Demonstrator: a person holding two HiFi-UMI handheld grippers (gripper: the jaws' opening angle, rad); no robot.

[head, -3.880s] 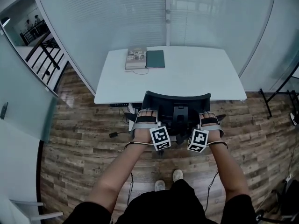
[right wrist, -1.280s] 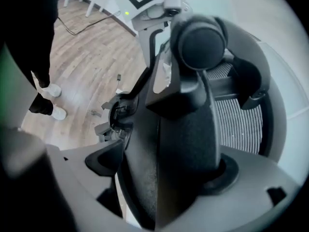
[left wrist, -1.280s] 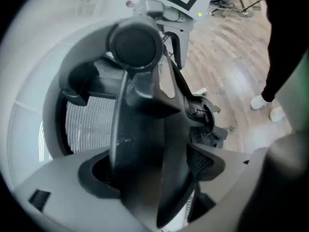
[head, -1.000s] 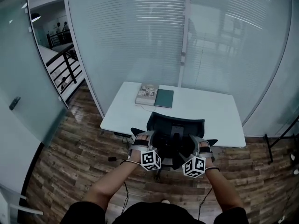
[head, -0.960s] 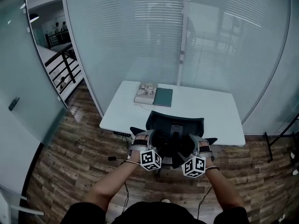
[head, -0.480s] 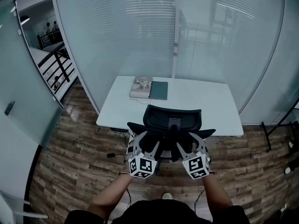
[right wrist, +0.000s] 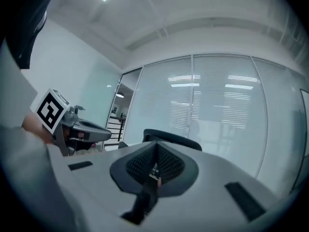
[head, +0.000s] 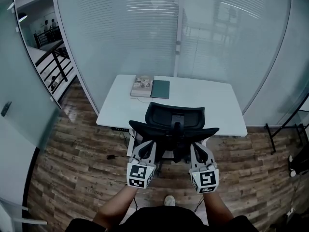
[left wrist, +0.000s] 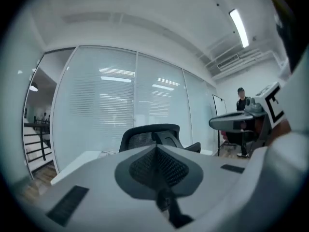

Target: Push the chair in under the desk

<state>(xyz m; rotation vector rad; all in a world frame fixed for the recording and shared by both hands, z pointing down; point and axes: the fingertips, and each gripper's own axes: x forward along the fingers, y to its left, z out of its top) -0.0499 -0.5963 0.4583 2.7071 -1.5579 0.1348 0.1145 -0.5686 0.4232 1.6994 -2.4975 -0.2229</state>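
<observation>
The black mesh office chair (head: 174, 122) stands at the front edge of the white desk (head: 120, 110), its backrest towards me and its seat reaching under the desktop. My left gripper (head: 148, 145) and right gripper (head: 197, 148) hover side by side just behind the chair, apart from it. Both are shut and hold nothing. In the left gripper view the pads of my left gripper (left wrist: 157, 166) meet, with the chair's backrest (left wrist: 149, 134) beyond them. The right gripper view shows my right gripper (right wrist: 155, 163) the same way, with the backrest (right wrist: 171, 138) ahead.
A book (head: 142, 86) and a dark green notebook (head: 160, 89) lie at the desk's far edge. Glass partition walls (head: 145, 28) rise behind the desk and to the left. Cables (head: 112, 156) lie on the wood floor by the desk's leg. A black stand (head: 277, 129) is at the right.
Both grippers held the chair's backrest with jaws spread. They have since come off it, drawn back towards me and shut. The camera has lifted and tilted.
</observation>
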